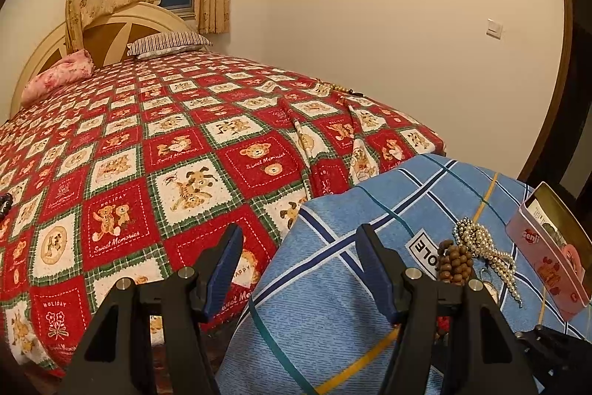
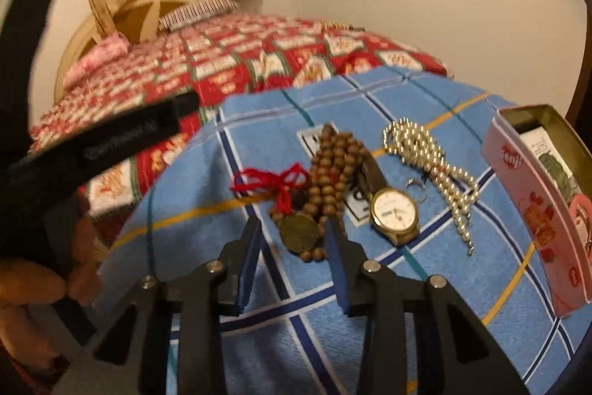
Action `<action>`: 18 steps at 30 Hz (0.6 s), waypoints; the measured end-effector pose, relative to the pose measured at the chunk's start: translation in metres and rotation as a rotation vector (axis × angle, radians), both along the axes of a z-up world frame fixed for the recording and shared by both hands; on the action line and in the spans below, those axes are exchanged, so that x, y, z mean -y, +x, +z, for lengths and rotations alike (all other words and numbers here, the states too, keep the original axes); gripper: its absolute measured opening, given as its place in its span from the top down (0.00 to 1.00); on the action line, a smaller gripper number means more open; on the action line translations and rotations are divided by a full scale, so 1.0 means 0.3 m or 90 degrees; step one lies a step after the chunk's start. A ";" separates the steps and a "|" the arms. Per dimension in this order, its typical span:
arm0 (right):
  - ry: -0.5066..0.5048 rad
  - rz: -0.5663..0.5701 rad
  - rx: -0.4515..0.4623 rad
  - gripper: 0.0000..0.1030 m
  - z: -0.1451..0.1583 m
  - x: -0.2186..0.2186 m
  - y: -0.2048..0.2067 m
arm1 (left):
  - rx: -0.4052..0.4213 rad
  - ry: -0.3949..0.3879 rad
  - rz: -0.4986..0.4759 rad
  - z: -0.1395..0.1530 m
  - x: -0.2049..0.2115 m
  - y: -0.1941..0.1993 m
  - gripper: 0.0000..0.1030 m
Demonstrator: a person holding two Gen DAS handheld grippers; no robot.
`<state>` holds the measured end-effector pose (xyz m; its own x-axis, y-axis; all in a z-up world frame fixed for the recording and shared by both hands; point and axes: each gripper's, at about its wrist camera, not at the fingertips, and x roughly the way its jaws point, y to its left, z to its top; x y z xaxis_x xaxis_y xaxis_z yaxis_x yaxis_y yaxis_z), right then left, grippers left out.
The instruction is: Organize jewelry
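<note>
Jewelry lies on a blue checked cloth [image 2: 207,180]. In the right wrist view a wooden bead strand [image 2: 333,158] with a bronze medallion [image 2: 298,232] and red string [image 2: 273,180] lies in front. My right gripper [image 2: 294,228] is open, its fingertips on either side of the medallion, and no pad visibly presses on it. To the right lie a gold watch [image 2: 394,210], a small ring [image 2: 414,186] and a pearl necklace [image 2: 425,154]. My left gripper [image 1: 299,247] is open with nothing in it, left of the beads [image 1: 455,261] and pearls [image 1: 481,243].
An open pink tin [image 2: 547,210] stands at the cloth's right edge, also the pink tin [image 1: 547,254] in the left wrist view. Behind is a bed with a red teddy-bear quilt [image 1: 148,143], pillows, and another bead string [image 1: 338,87] at its far edge. A hand [image 2: 33,284] holds the left gripper.
</note>
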<state>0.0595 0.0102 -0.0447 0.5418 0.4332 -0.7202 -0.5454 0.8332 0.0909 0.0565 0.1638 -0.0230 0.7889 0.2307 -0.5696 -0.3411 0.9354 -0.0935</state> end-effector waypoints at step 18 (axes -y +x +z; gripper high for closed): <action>-0.067 0.005 0.009 0.79 -0.023 -0.031 0.015 | -0.001 -0.001 0.000 -0.003 0.000 0.003 0.39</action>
